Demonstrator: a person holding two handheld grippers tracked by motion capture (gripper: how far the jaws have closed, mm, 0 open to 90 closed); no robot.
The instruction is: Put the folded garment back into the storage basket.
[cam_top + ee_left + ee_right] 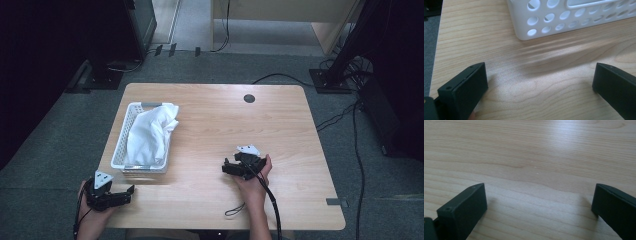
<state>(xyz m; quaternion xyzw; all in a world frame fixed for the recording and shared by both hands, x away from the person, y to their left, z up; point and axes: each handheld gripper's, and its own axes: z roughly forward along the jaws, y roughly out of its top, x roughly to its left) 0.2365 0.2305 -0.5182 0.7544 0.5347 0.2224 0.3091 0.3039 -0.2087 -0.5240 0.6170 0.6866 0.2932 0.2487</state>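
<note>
Cloth (150, 134), white and crumpled, lies heaped in the basket (120, 150) near the table's (280, 125) left edge, one fold spilling over the basket's right rim toward the far corner. Judged from its loose folds, it should be light, soft and limp: it will sag and trail when lifted, and a pinch on a single layer may slip. The raised fold at the far right of the heap looks like the best place to grip (it stands clear of the perforated wall, so the jaws can close around it without striking plastic). The basket itself looks light and may slide or tip if the cloth snags on a hole. The left gripper (112, 196) sits at the table's near left corner, just short of the basket's near end; its jaws stand wide apart with nothing between them, and the left gripper view shows the basket wall (574, 17) ahead. The right gripper (239, 167) rests near the middle of the table toward the near edge, well apart from the basket, jaws likewise spread and empty over bare wood.
</note>
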